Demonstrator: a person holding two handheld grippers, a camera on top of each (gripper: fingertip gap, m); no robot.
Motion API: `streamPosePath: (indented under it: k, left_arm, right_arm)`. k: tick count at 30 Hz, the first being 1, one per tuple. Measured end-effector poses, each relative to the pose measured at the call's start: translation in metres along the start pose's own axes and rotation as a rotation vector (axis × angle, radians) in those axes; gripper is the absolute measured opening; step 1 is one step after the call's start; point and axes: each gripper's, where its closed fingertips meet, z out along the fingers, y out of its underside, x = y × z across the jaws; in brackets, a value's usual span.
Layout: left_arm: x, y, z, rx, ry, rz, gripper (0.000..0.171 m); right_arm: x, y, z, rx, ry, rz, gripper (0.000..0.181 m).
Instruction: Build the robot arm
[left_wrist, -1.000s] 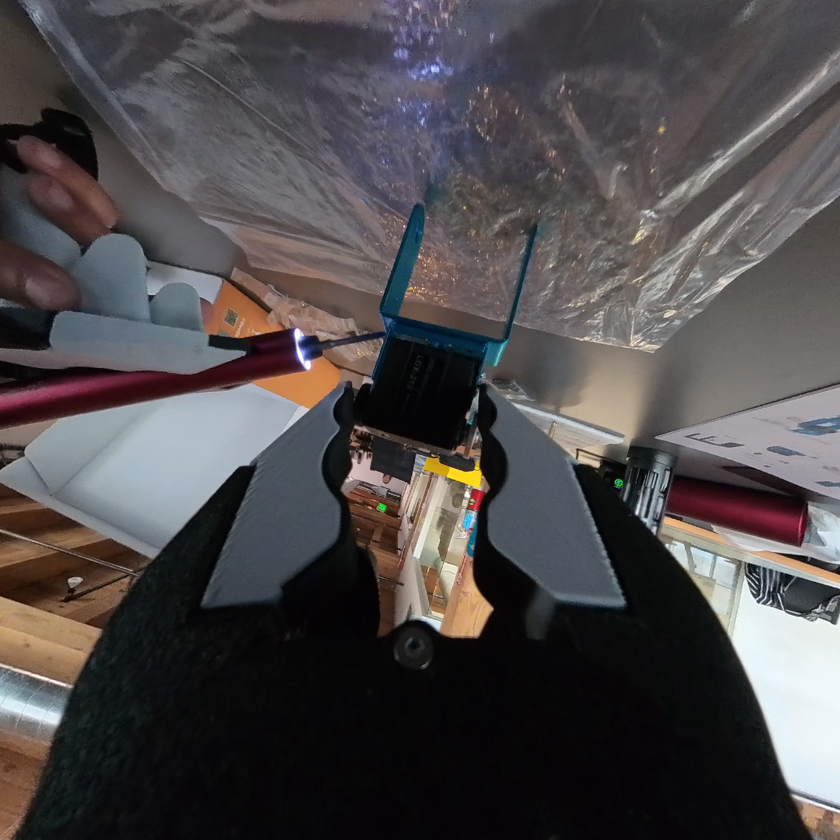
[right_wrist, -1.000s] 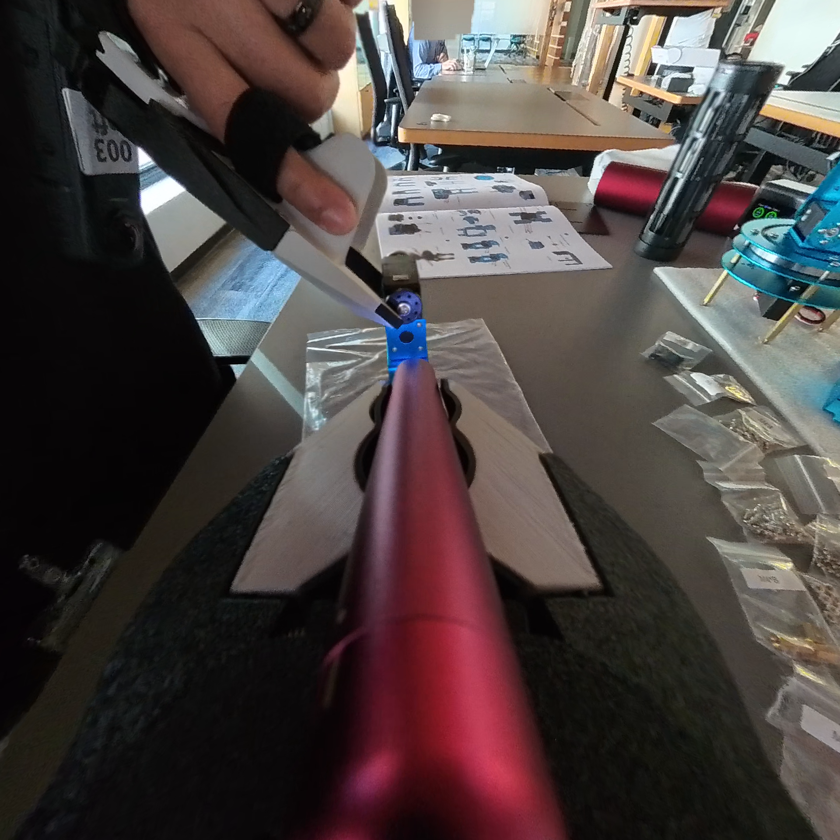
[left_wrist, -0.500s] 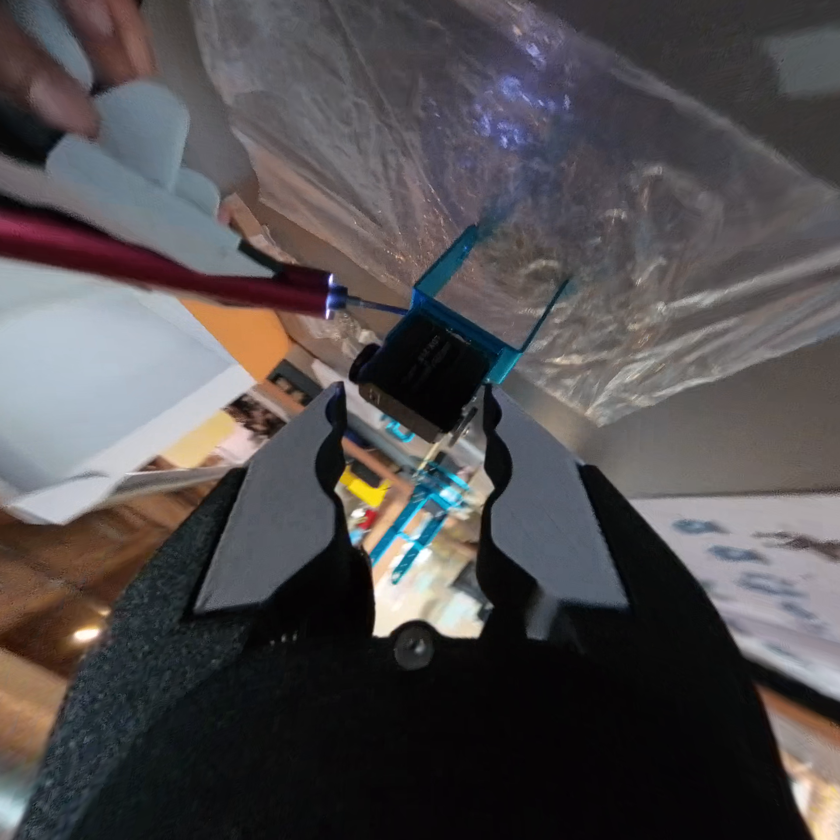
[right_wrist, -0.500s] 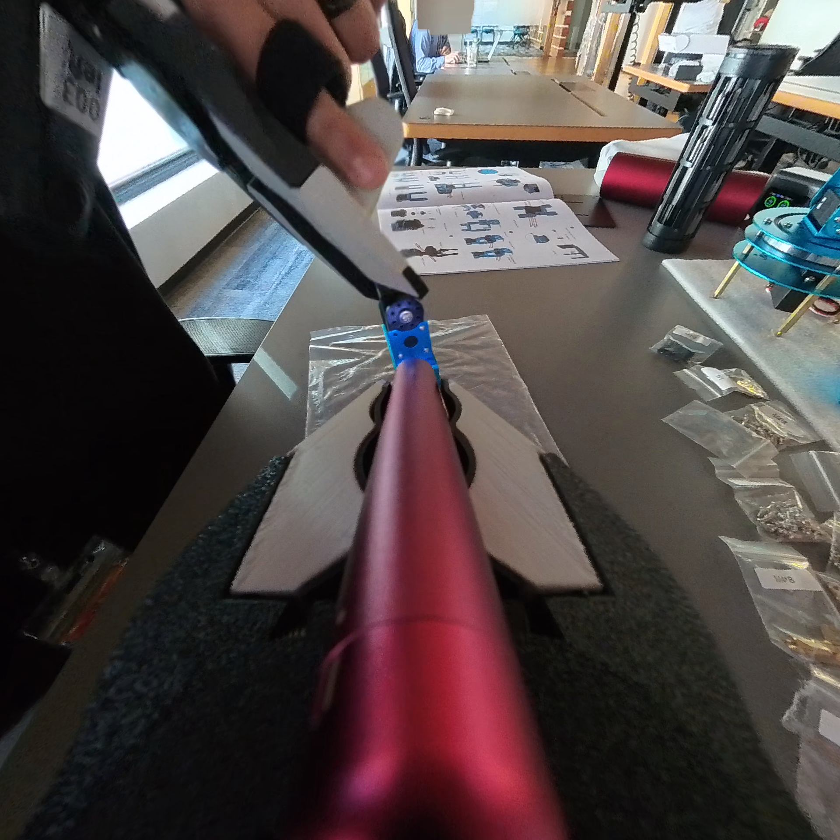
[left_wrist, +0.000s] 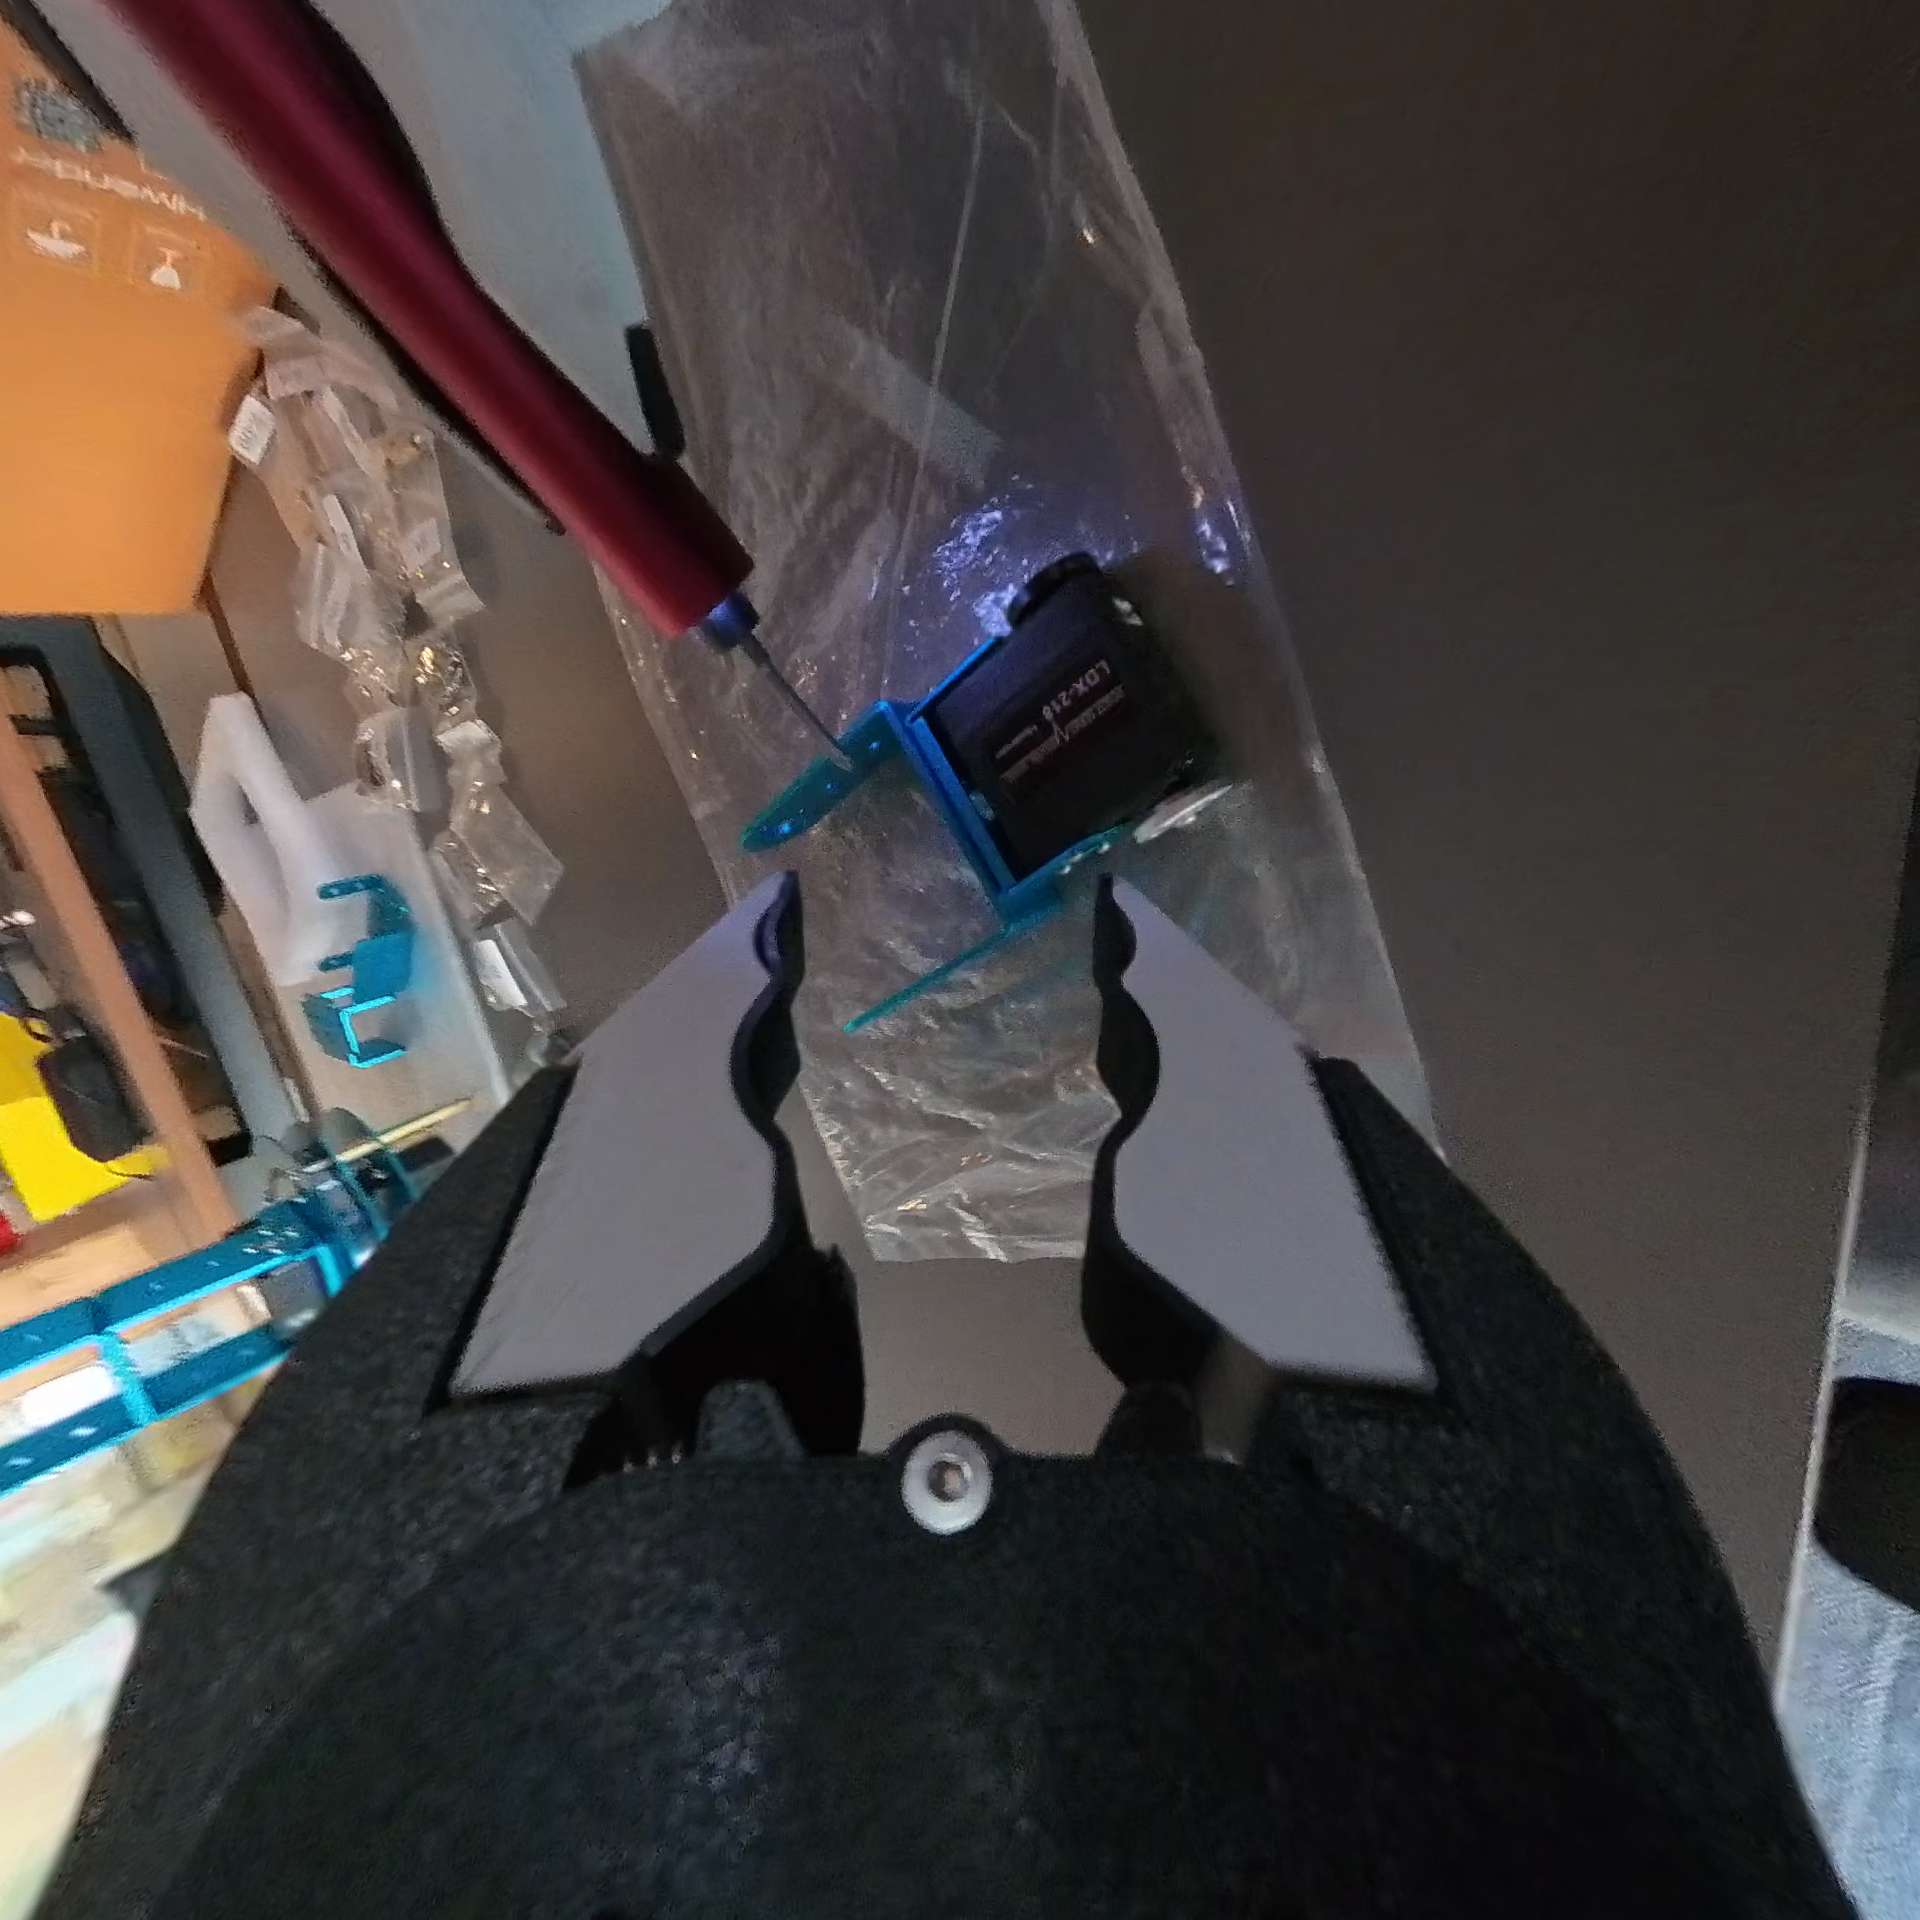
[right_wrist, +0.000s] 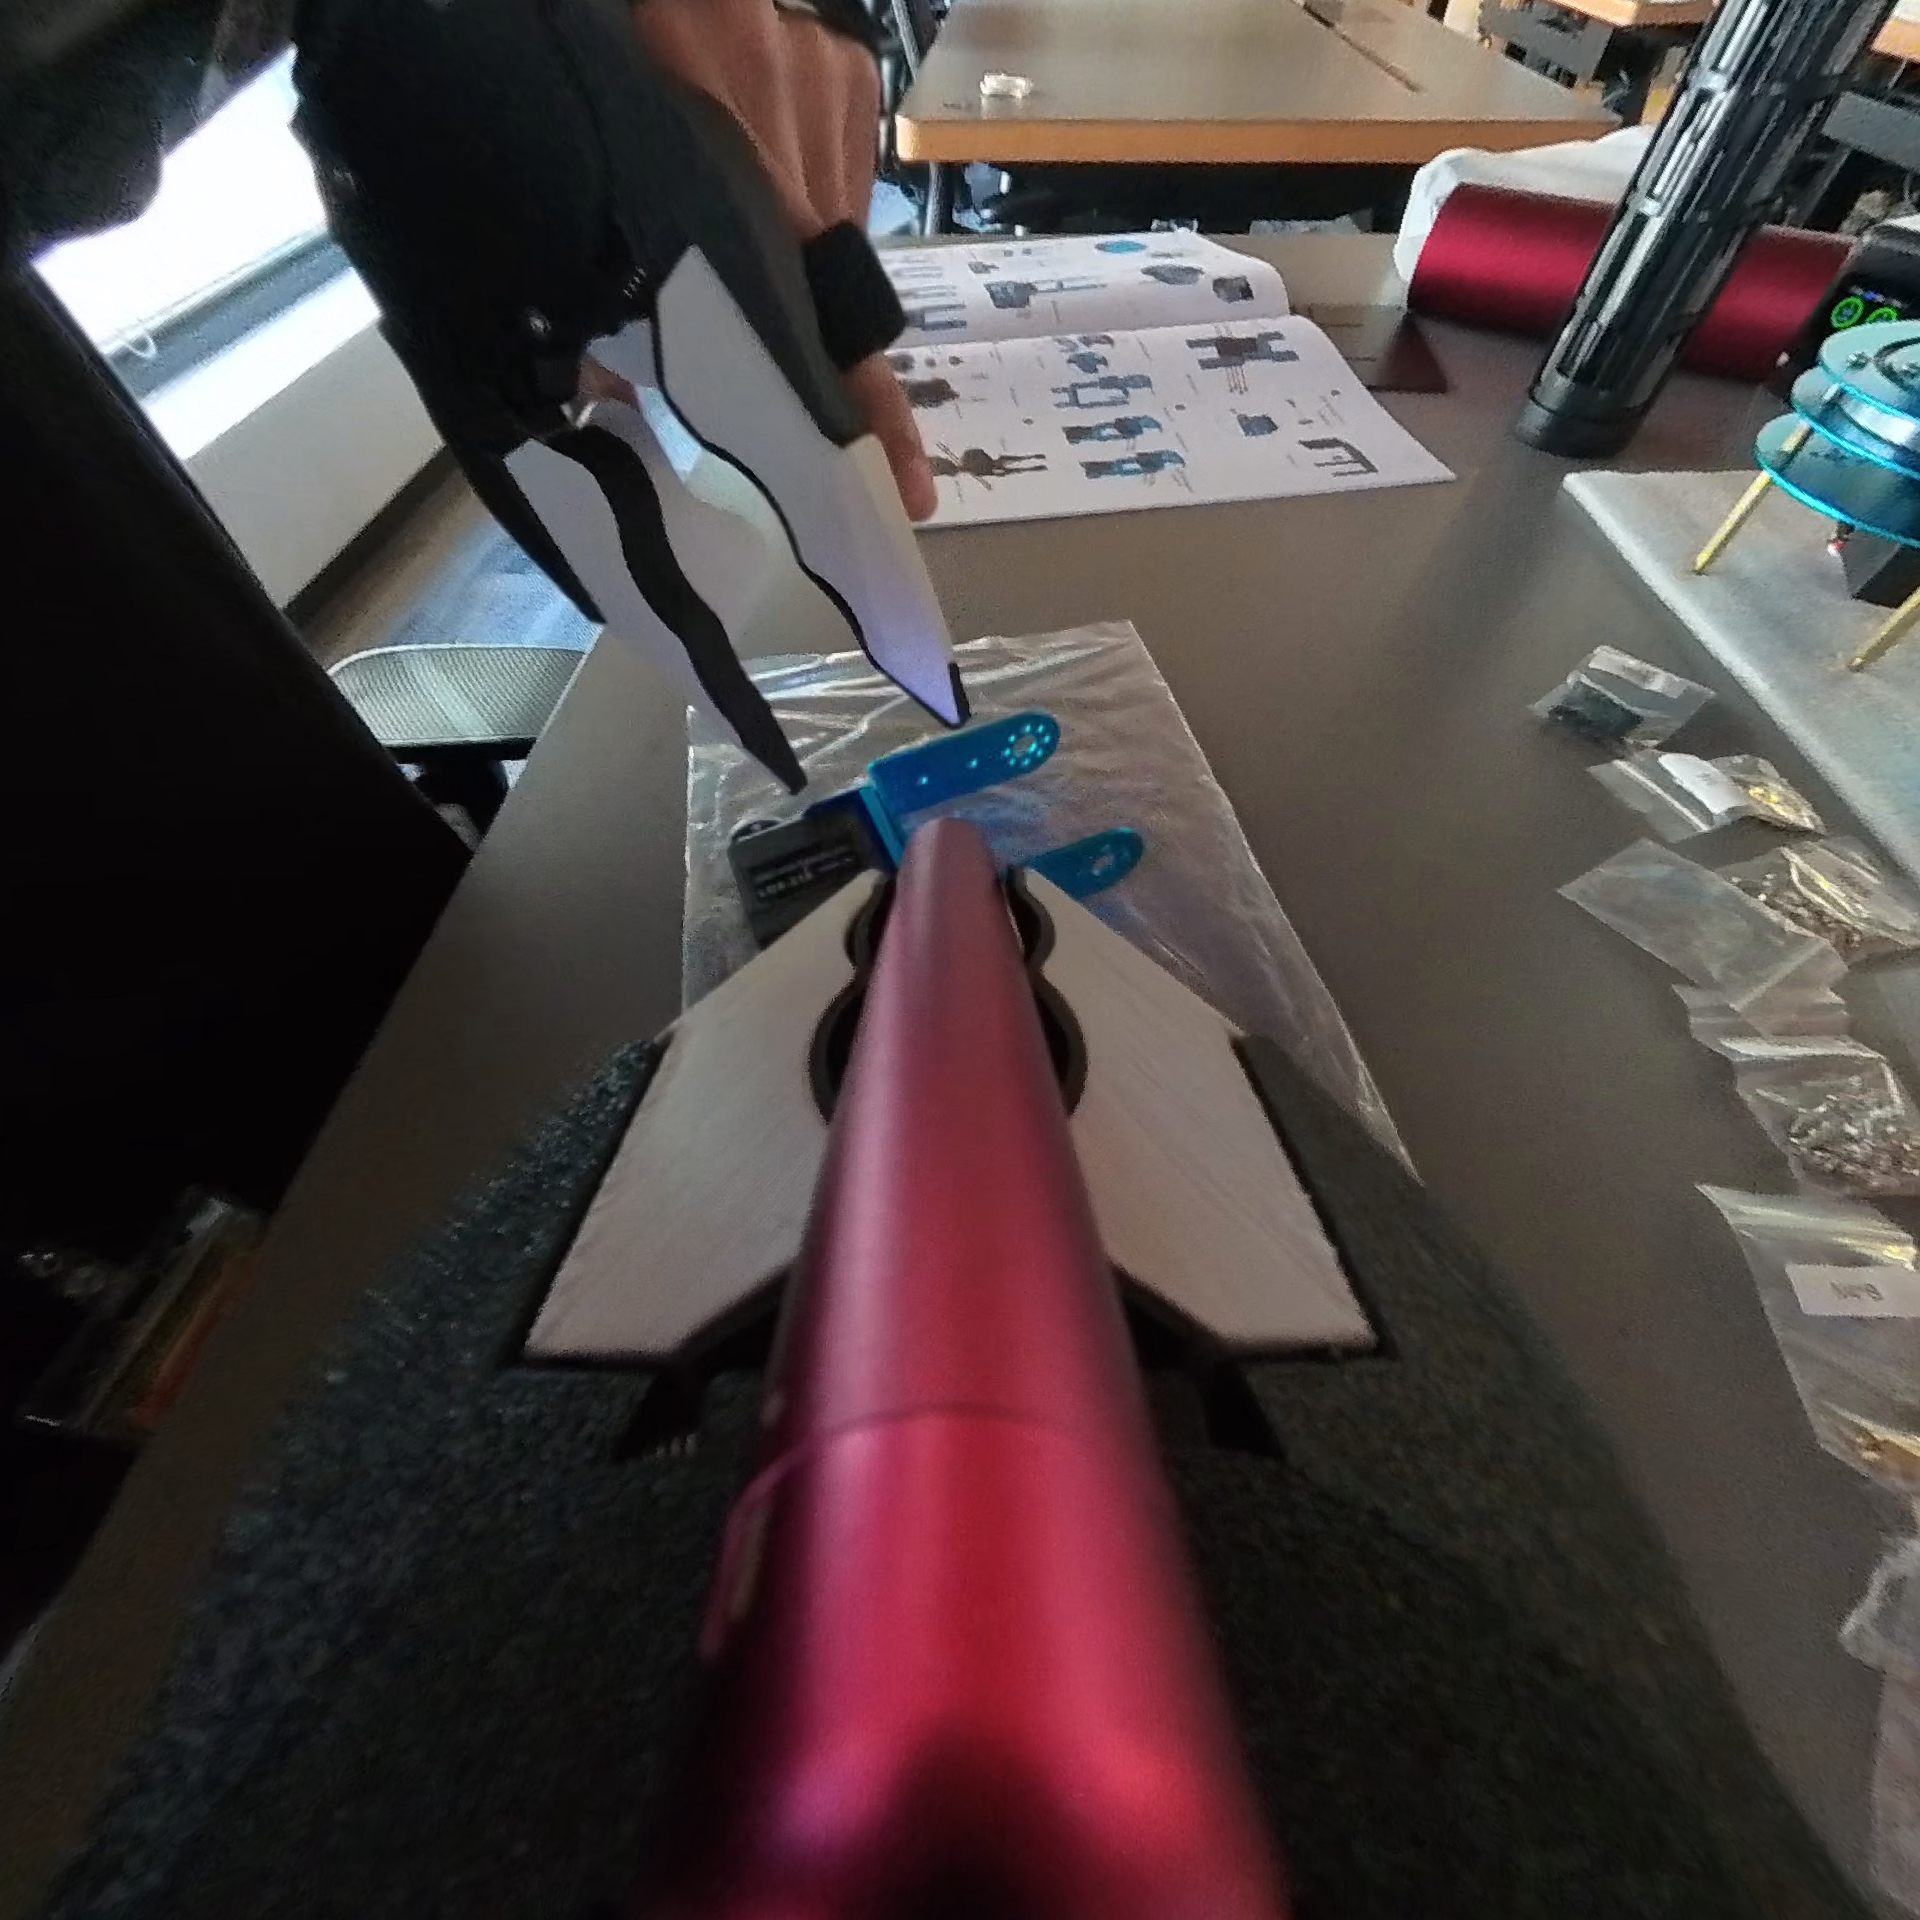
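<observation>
A black servo (left_wrist: 1070, 748) in a blue metal bracket (left_wrist: 956, 800) lies on a clear plastic bag (left_wrist: 914, 312) on the dark table. My left gripper (left_wrist: 945, 888) is open and holds nothing. Its fingertips hover just short of the bracket without touching it. In the right wrist view the left gripper (right_wrist: 873, 748) hangs over the servo (right_wrist: 800, 857) and bracket (right_wrist: 966, 764). My right gripper (right_wrist: 951, 883) is shut on a red screwdriver (right_wrist: 935, 1247). The screwdriver's (left_wrist: 499, 343) thin tip rests on one arm of the bracket.
An open instruction booklet (right_wrist: 1143, 395) lies beyond the bag (right_wrist: 1195, 883). Several small bags of hardware (right_wrist: 1818, 935) lie to the right, near a blue plate assembly (right_wrist: 1860, 405). A black cylinder (right_wrist: 1683, 208) and a red roll (right_wrist: 1538, 260) stand behind. An orange box (left_wrist: 104, 364) shows at the left. Spacing between my two grippers at the tips: around 9 centimetres. The blue plate assembly (right_wrist: 1860, 405) is about 35 centimetres from both grippers' fingertips.
The servo with its bracket was between my left fingertips above the bag. It now lies on the bag, clear of the left fingers. The screwdriver tip stays at the bracket.
</observation>
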Motion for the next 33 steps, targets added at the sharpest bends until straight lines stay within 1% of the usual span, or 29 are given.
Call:
streamPosePath:
  k: [1, 3, 4, 5, 6, 7, 8, 10, 11, 13, 14, 15, 17, 18, 20, 21, 22, 24, 26, 27, 29, 30, 31, 33]
  left_arm:
    - [0.001, -0.001, 0.0, 0.014, 0.016, -0.053, 0.055]
    - [0.0, -0.011, -0.005, 0.079, 0.068, -0.268, 0.055]
    - [0.003, -0.021, -0.008, 0.135, 0.123, -0.393, 0.056]
    - [0.01, -0.029, -0.009, 0.17, 0.2, -0.505, 0.06]
    - [0.015, -0.032, -0.005, 0.158, 0.251, -0.588, 0.067]
    - [0.018, -0.033, 0.0, 0.152, 0.276, -0.631, 0.07]
    - [0.022, -0.036, 0.004, 0.165, 0.31, -0.659, 0.07]
    - [0.018, -0.032, 0.018, 0.148, 0.316, -0.727, 0.07]
    - [0.019, -0.031, 0.022, 0.142, 0.33, -0.732, 0.07]
    - [0.023, -0.026, 0.031, 0.107, 0.338, -0.715, 0.069]
    - [0.027, -0.026, 0.033, 0.105, 0.354, -0.704, 0.064]
    - [0.026, -0.028, 0.033, 0.129, 0.355, -0.704, 0.057]
    - [0.027, -0.028, 0.032, 0.13, 0.359, -0.653, 0.056]
    - [0.023, -0.026, 0.03, 0.135, 0.314, -0.615, 0.056]
    - [0.007, -0.016, 0.027, 0.139, 0.16, -0.533, 0.055]
    - [0.0, -0.01, 0.025, 0.149, 0.101, -0.54, 0.055]
    - [-0.009, -0.008, 0.023, 0.195, 0.051, -0.57, 0.055]
    - [-0.025, -0.01, 0.019, 0.33, -0.053, -0.633, 0.055]
    - [-0.044, -0.009, 0.02, 0.412, -0.18, -0.689, 0.055]
    - [-0.049, -0.009, 0.022, 0.439, -0.229, -0.688, 0.055]
    - [-0.055, -0.004, 0.028, 0.419, -0.32, -0.637, 0.055]
    - [-0.055, -0.001, 0.032, 0.393, -0.356, -0.585, 0.055]
    - [-0.056, 0.001, 0.035, 0.367, -0.396, -0.526, 0.055]
    - [-0.058, 0.002, 0.036, 0.318, -0.455, -0.43, 0.055]
  right_arm:
    - [0.002, 0.001, -0.001, -0.004, 0.005, 0.001, 0.023]
    - [0.008, -0.001, -0.008, 0.007, 0.024, 0.017, 0.022]
    - [0.012, -0.003, -0.012, 0.016, 0.038, 0.027, 0.022]
    - [0.016, -0.005, -0.016, 0.024, 0.052, 0.035, 0.022]
    - [0.019, -0.006, -0.019, 0.031, 0.061, 0.045, 0.022]
    - [0.021, -0.006, -0.021, 0.034, 0.064, 0.056, 0.022]
    - [0.021, -0.007, -0.022, 0.038, 0.063, 0.066, 0.022]
    - [0.02, -0.006, -0.022, 0.038, 0.046, 0.078, 0.022]
    - [0.019, -0.004, -0.022, 0.031, 0.036, 0.086, 0.022]
    - [0.017, -0.001, -0.021, 0.017, 0.003, 0.118, 0.022]
    - [0.015, 0.001, -0.02, 0.009, -0.017, 0.139, 0.022]
    - [0.015, 0.003, -0.02, 0.004, -0.027, 0.157, 0.023]
    - [0.015, 0.004, -0.021, 0.006, -0.048, 0.181, 0.023]
    - [0.014, 0.004, -0.022, 0.016, -0.067, 0.192, 0.023]
    - [0.015, 0.001, -0.024, 0.045, -0.084, 0.213, 0.023]
    - [0.016, -0.001, -0.026, 0.059, -0.088, 0.228, 0.023]
    - [0.016, -0.004, -0.027, 0.077, -0.095, 0.247, 0.023]
    - [0.014, -0.015, -0.028, 0.137, -0.111, 0.266, 0.023]
    - [0.016, -0.022, -0.03, 0.178, -0.076, 0.235, 0.023]
    - [0.019, -0.023, -0.031, 0.182, -0.048, 0.215, 0.023]
    - [0.024, -0.024, -0.033, 0.192, -0.001, 0.195, 0.024]
    - [0.026, -0.025, -0.035, 0.207, 0.006, 0.195, 0.021]
    - [0.027, -0.026, -0.036, 0.213, 0.013, 0.191, 0.024]
    - [0.028, -0.021, -0.033, 0.189, 0.016, 0.19, 0.022]
